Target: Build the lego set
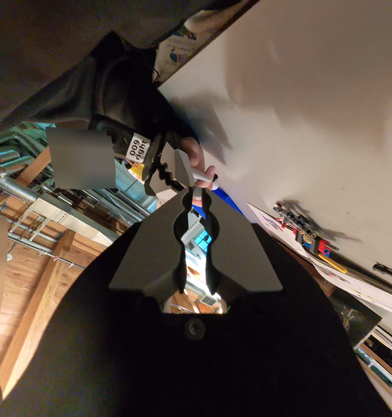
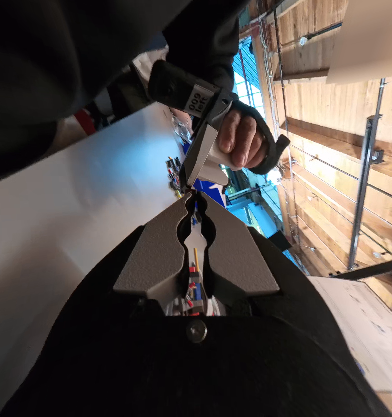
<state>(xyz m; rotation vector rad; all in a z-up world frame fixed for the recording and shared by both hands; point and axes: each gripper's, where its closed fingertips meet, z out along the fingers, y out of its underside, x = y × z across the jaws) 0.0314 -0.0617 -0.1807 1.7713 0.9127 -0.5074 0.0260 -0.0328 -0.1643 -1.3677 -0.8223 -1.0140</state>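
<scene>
Both grippers are lifted off the white table [image 1: 303,112] and meet tip to tip in the air. My right gripper [image 2: 191,194] is nearly shut, with a small dark lego piece [image 2: 190,191] pinched at its tips. My left gripper [image 1: 196,191] is also nearly shut; it shows in the right wrist view [image 2: 188,186] touching the same piece. The right gripper shows in the left wrist view [image 1: 189,184], held by a hand. A part-built lego model [image 1: 303,230] in grey, red and blue lies on the table, apart from both grippers.
The model rests on an open instruction booklet [image 1: 353,284]. A yellow axle [image 1: 332,262] and a black axle [image 1: 389,272] lie beside it. Several loose pieces [image 2: 173,167] lie farther along the table. A person's dark sleeve [image 2: 77,56] is close by.
</scene>
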